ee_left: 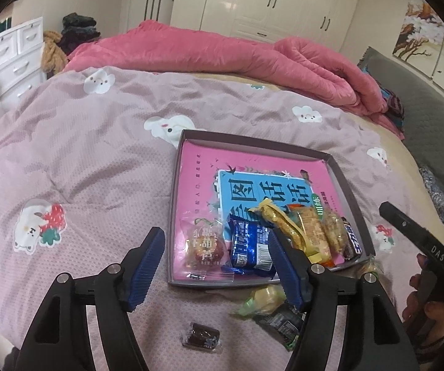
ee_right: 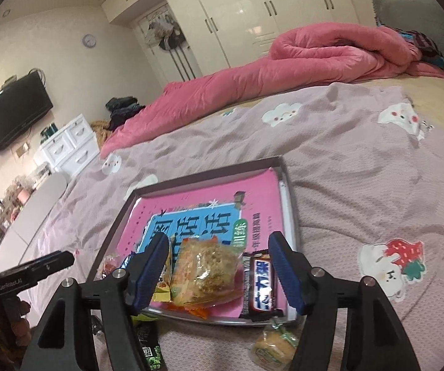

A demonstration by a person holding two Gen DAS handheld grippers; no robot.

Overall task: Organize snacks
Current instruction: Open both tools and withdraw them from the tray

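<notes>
A shallow grey tray [ee_left: 342,179] lined with a pink and blue printed sheet lies on the bed; it also shows in the right wrist view [ee_right: 209,171]. Along its near edge lie several snacks: a red candy packet [ee_left: 202,245], a blue packet [ee_left: 249,244], clear-wrapped cakes [ee_right: 205,270] and a dark chocolate bar [ee_right: 260,284]. Loose on the sheet lie a small dark candy [ee_left: 202,335], a yellow-green pastry [ee_left: 263,301] and a small wrapped cake [ee_right: 274,346]. My left gripper [ee_left: 215,266] is open and empty above the tray's near left corner. My right gripper [ee_right: 219,270] is open and empty above the cakes.
The bed has a mauve sheet [ee_left: 83,160] with cartoon patches and a rolled pink quilt [ee_left: 222,52] at the far side. White drawers [ee_left: 18,58] and a wardrobe [ee_left: 268,0] stand beyond. A grey headboard [ee_left: 432,114] is at the right.
</notes>
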